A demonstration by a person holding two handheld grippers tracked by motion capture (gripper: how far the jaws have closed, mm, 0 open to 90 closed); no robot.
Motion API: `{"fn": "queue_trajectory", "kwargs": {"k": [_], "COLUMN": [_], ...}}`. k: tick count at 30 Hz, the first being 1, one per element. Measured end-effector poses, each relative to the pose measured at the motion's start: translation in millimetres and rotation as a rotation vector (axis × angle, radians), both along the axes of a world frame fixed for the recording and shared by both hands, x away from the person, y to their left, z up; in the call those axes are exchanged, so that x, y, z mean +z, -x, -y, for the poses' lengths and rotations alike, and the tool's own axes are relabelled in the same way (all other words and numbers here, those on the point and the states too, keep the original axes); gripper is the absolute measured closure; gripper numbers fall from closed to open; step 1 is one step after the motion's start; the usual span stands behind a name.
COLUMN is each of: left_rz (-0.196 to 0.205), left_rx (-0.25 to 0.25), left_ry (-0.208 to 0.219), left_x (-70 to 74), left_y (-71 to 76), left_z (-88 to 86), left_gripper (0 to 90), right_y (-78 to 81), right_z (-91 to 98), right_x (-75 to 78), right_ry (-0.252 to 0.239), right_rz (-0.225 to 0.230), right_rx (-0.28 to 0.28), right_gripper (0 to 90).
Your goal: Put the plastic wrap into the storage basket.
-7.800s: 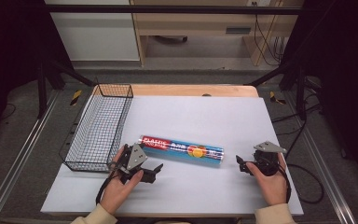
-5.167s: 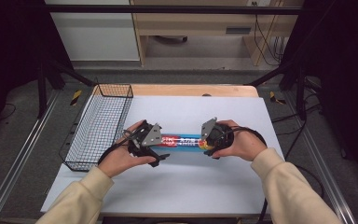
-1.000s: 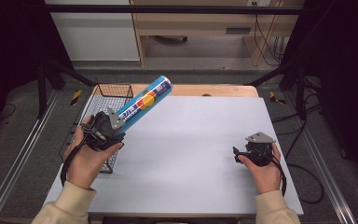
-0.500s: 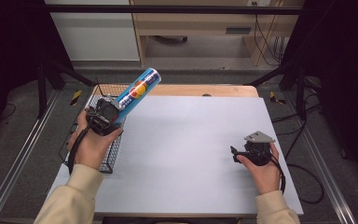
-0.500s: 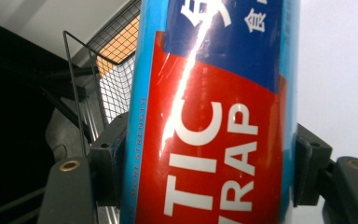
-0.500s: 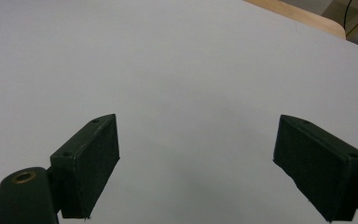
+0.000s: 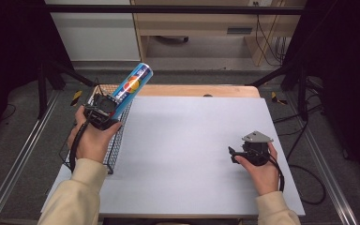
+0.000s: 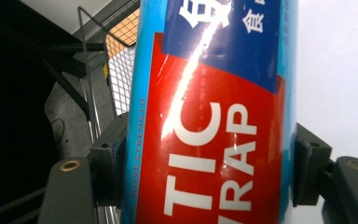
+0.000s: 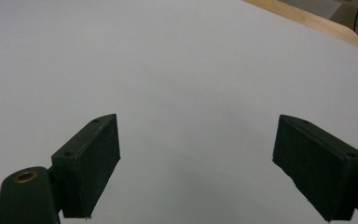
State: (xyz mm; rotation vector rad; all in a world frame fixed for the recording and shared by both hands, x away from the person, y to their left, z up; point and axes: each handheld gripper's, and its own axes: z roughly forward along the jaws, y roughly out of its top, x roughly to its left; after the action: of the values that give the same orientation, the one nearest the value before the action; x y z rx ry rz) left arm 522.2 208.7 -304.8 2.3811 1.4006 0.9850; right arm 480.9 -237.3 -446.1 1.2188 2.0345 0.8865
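My left gripper (image 7: 104, 108) is clamped on the plastic wrap box (image 7: 130, 88); in the left gripper view both jaws press flat against the sides of the box (image 8: 214, 116), near its lower end, with the red label running up between them. The box sticks out ahead of and above the gripper, tilted up and away from me, its far end raised clear of everything.

A second ago the box leaned lower and further over the table; half a second ago it had swung toward the basket; now it is steeper again and sits over the wire basket (image 7: 118, 140), whose rim lies just beneath and beside the gripper. A few seconds before that it lay flat on the table between both grippers. I judge the lift and carry are done, and what remains is lowering the box into the basket and letting go. Its length means I should lay it along the basket, or an end may catch the rim.

Further off, my right gripper (image 7: 236, 154) rests on the white table (image 7: 192, 140), well apart from the left one, jaws spread with nothing between them, as the right gripper (image 9: 196, 168) view shows.
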Motion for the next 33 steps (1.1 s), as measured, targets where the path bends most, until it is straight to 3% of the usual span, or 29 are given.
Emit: {"fn": "queue_trajectory", "kwargs": {"k": [22, 33], "left_rz": [-0.041, -0.058], "left_rx": [0.083, 0.096], "left_ry": [0.055, 0.058], "left_x": [-9.5, -13.3], "left_y": [6.7, 10.6], "left_z": [-36.9, -42.0], "left_gripper": [30.9, 31.1], "right_y": [-0.3, -0.1], "right_z": [-0.5, 0.2], "right_x": [-0.8, -0.7], "right_ry": [0.001, 0.0], "right_rz": [-0.01, -0.013], "right_rx": [0.003, 0.001], "right_gripper": [15.6, 15.9]}}
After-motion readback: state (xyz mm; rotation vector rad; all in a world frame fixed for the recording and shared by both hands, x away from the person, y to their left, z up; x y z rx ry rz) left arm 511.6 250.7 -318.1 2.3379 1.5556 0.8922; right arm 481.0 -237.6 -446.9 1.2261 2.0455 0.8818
